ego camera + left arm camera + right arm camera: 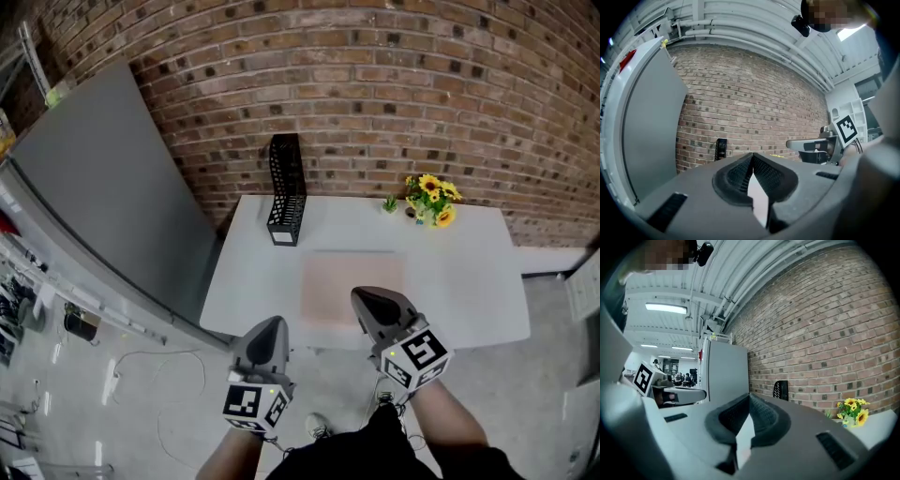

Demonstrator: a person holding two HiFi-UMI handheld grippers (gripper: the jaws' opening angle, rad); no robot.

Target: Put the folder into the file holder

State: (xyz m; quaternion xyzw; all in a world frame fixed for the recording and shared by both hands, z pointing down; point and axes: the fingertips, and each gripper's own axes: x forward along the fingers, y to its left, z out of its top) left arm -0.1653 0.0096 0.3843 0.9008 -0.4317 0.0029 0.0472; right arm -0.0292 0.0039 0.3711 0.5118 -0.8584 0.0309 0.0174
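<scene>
A pale pink folder [353, 289] lies flat on the white table [469, 272], near the front middle. The black mesh file holder [286, 190] stands upright at the table's back left, against the brick wall; it also shows small in the left gripper view [721, 149] and the right gripper view [781, 390]. My left gripper [270, 323] hovers shut off the table's near left edge, holding nothing. My right gripper [361, 295] is shut and empty too, its tip over the folder's near edge in the head view. Jaw tips meet in both gripper views [752, 157] [749, 397].
A small pot of yellow sunflowers [432, 202] stands at the table's back right, seen also in the right gripper view [852, 411]. A tall grey panel [112, 187] leans along the left side. A brick wall [394, 103] runs behind the table.
</scene>
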